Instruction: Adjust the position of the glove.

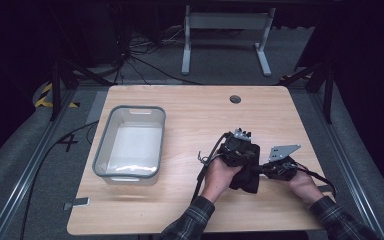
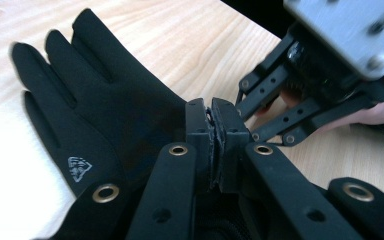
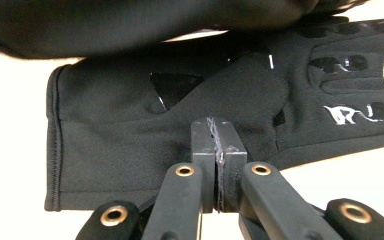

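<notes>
Left claw [image 2: 214, 131]: your jaws are pressed together on a fold of the black glove; in the left claw view the pads meet with only a thin sliver of fabric between them.
Right claw [image 3: 218, 150]: closed too, pads squeezed on the edge of a glove, a thin seam of cloth caught in the line where they meet.
Glove at your left claw [image 2: 95, 115]: it spreads away ahead and to the left of the jaw tips, fingers pointing off from you, lying flat on the surface [image 2: 180, 35]. A small white logo sits on it just left of your left jaw arm.
Glove at your right claw [image 3: 170, 125]: it lies straight ahead of the jaws, cuff to the left of the tips, fingers running off to the right with white markings on them. A second layer of black fabric hangs just above and beyond it; you cannot tell whether that is the same glove.
The two claws: in the high view they sit close together, left claw [image 1: 237, 148] and right claw [image 1: 272, 169], with the dark fabric [image 1: 245, 172] bunched between and beneath them. From your left claw the other claw shows just ahead to the right.
Bin [image 1: 102, 150]: a clear grey-rimmed tub stands well apart, off to the left of your left claw.
</notes>
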The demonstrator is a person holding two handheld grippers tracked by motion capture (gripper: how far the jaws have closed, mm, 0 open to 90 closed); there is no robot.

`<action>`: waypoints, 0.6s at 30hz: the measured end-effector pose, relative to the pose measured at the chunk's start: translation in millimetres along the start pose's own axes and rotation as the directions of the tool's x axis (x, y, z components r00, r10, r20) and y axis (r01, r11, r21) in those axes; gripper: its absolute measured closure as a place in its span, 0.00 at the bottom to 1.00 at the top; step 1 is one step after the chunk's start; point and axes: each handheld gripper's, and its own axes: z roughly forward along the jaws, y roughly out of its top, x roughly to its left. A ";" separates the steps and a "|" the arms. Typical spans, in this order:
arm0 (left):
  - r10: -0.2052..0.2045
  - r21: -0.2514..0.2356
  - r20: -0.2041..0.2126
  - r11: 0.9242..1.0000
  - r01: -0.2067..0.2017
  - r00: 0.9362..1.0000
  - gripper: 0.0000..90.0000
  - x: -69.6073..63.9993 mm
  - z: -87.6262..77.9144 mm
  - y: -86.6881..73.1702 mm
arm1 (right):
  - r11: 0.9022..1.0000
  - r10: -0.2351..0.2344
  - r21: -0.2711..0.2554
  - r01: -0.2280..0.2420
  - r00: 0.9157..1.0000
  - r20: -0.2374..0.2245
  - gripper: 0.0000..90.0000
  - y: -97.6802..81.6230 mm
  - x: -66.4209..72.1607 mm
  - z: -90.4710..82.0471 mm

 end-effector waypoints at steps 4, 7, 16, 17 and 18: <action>-0.009 0.001 0.011 1.000 0.009 1.000 0.96 -0.4 7.4 -1.7 | 0.999 0.027 -0.040 -0.026 0.999 0.027 1.00 -2.4 -8.0 -14.5; -0.008 0.003 0.017 1.000 0.008 1.000 0.95 -0.4 10.7 -2.5 | 0.998 0.053 -0.044 -0.051 0.997 0.053 1.00 -7.8 -15.4 -22.9; 0.024 -0.014 -0.009 1.000 -0.024 1.000 0.76 1.6 0.3 -2.0 | 0.996 0.069 -0.060 -0.064 0.995 0.071 1.00 -10.3 -21.0 -31.9; 0.026 -0.013 -0.013 1.000 -0.026 1.000 0.77 3.3 -3.1 -2.7 | 0.996 0.071 -0.067 -0.066 0.995 0.075 1.00 -10.1 -20.9 -33.2; 0.022 -0.016 -0.016 1.000 -0.022 1.000 0.79 4.2 -5.3 -3.4 | 0.995 0.071 -0.072 -0.065 0.995 0.077 1.00 -10.0 -21.3 -35.1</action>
